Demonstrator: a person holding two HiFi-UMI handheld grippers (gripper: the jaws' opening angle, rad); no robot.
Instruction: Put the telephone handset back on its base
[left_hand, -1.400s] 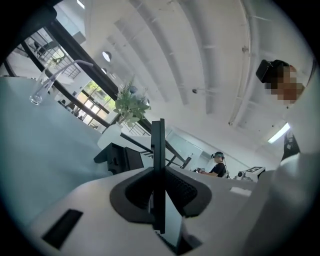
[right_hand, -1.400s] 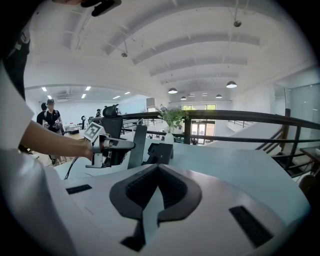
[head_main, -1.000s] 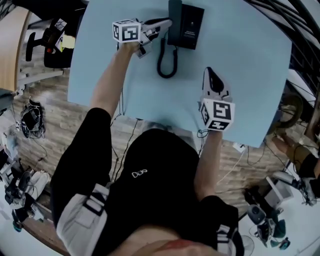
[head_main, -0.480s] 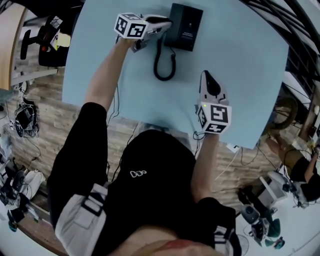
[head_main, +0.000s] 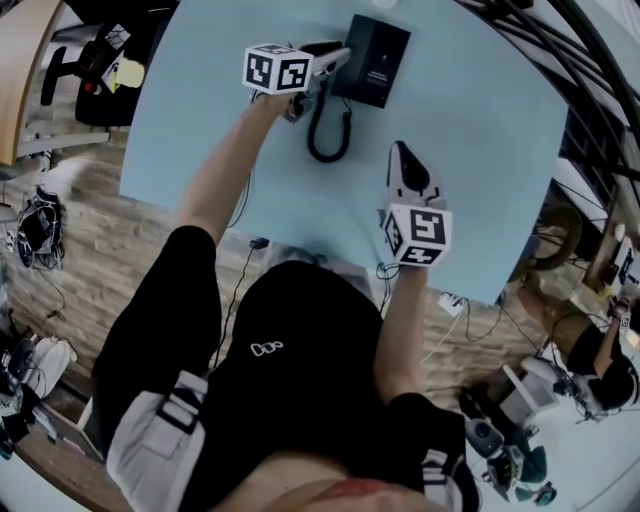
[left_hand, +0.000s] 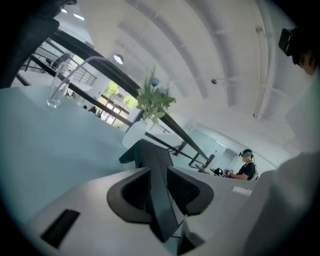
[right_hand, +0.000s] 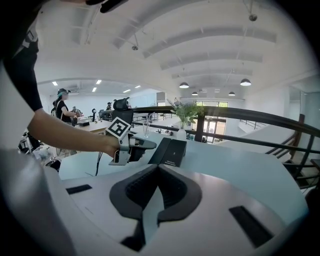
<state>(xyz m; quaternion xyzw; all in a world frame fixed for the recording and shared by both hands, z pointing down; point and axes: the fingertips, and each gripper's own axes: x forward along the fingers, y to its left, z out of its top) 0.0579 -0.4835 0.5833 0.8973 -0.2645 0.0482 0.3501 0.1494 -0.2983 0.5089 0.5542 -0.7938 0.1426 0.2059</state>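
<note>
The black telephone base (head_main: 382, 60) lies at the far middle of the pale blue table (head_main: 480, 150). Its black handset (head_main: 343, 72) is along the base's left side, and a coiled cord (head_main: 325, 130) loops toward me. My left gripper (head_main: 336, 57) is shut on the handset (left_hand: 159, 200), which shows as a dark slab clamped between the pads. From the right gripper view, the left gripper (right_hand: 149, 144) touches the handset (right_hand: 159, 150) at the base (right_hand: 176, 152). My right gripper (head_main: 400, 152) rests on the table nearer me, shut with nothing in it (right_hand: 156, 172).
A drinking glass (left_hand: 55, 92) and a plant in a white pot (left_hand: 150, 102) stand farther along the table. An office chair (head_main: 95, 80) is off the table's left edge. A dark railing (head_main: 590, 110) runs past the right edge. Cables hang below the near edge.
My left gripper has shifted a little to the right with the handset, closer against the base's left side. The right gripper has stayed where it was on the table.
</note>
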